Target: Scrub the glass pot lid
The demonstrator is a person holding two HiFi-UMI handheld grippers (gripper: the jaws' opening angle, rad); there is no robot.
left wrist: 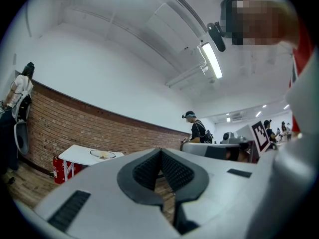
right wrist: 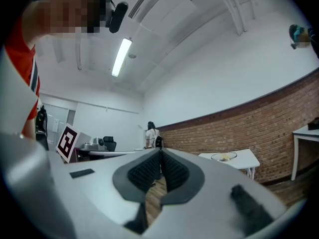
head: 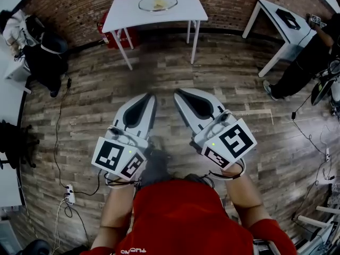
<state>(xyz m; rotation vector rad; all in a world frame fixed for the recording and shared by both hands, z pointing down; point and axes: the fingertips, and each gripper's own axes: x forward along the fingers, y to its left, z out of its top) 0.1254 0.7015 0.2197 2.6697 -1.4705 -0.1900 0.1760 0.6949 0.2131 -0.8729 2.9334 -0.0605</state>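
Observation:
The glass pot lid [head: 158, 2] lies on a white table [head: 123, 12] at the far brick wall, with something yellowish under or in it. It also shows small in the left gripper view [left wrist: 103, 155] and the right gripper view [right wrist: 224, 156]. My left gripper [head: 151, 96] and right gripper [head: 177, 95] are held side by side over the wooden floor, well short of the table. Both point level toward it. Each has its jaws shut with nothing between them [left wrist: 160, 151] [right wrist: 160, 152].
A red fire extinguisher [head: 104, 36] stands under the table's left side. A second white table [head: 281, 23] stands at the right with a person [head: 303, 62] beside it. Bags and clothes [head: 37, 47] sit at the left. Cables and a power strip [head: 69, 194] lie on the floor.

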